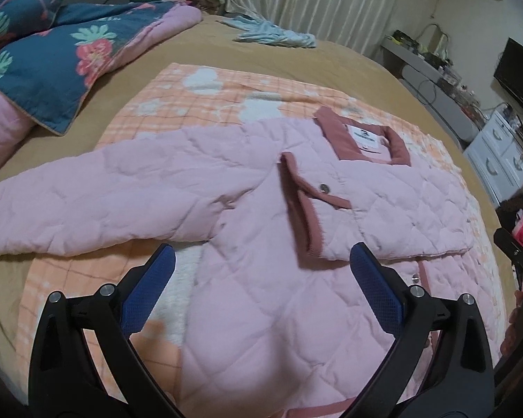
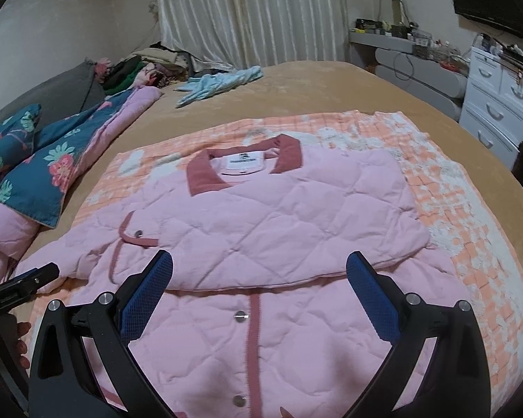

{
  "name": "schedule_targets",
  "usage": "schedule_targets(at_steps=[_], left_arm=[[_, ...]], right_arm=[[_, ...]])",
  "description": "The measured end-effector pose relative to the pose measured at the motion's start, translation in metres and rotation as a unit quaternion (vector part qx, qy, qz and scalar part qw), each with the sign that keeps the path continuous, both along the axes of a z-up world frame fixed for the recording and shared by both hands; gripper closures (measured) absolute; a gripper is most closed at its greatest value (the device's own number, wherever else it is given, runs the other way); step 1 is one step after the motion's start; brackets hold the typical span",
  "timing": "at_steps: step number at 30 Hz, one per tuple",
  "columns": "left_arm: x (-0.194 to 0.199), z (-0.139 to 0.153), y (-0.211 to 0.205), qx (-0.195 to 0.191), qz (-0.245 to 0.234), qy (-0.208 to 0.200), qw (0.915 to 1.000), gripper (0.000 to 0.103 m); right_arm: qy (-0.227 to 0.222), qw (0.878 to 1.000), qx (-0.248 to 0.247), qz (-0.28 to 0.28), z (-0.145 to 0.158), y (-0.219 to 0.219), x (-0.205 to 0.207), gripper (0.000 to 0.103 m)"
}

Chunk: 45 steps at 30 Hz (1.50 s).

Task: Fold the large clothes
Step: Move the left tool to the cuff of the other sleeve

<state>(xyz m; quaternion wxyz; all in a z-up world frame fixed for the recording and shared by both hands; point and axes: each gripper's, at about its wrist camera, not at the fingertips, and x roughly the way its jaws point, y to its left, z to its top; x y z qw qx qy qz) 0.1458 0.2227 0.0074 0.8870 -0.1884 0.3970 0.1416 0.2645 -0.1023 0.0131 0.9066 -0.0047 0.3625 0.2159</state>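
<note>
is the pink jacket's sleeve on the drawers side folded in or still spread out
Folded in. That sleeve lies across the pink jacket's chest below the collar; the other sleeve is spread out flat.

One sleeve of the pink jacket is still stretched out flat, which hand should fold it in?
Probably the left. The outstretched sleeve lies on that side, just ahead of the open, empty left tool. The right tool hovers over the sleeve already folded across the jacket.

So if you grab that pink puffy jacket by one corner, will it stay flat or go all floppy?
Probably floppy: the pink jacket already lies folded over itself. Its quilted padding looks puffy, so it is likely light and may spring back open. Both grippers hang open above it.
</note>
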Motion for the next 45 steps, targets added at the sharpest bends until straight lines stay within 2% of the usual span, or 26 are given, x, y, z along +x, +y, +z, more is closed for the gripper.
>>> schedule_targets(at_steps=[11,27,38,45], left_arm=[[-0.029,-0.005,0.043,-0.014,0.051,-0.006,0.9986,0.009],[-0.064,-0.032,0.102,-0.026,0.131,-0.003,0.9911,0.009],[-0.086,-0.053,0.152,-0.061,0.196,0.001,0.9787,0.009],[-0.096,-0.065,0.175,-0.083,0.230,0.005,0.9695,0.009]], right_arm=[[-0.016,0.999,-0.022,0.042,0.005,0.048,-0.017,0.004],[-0.044,0.993,-0.039,0.099,0.003,0.117,-0.033,0.004],[-0.050,0.985,-0.066,0.150,-0.007,0.171,-0.041,0.004],[-0.056,0.975,-0.093,0.195,-0.015,0.215,-0.048,0.004]])
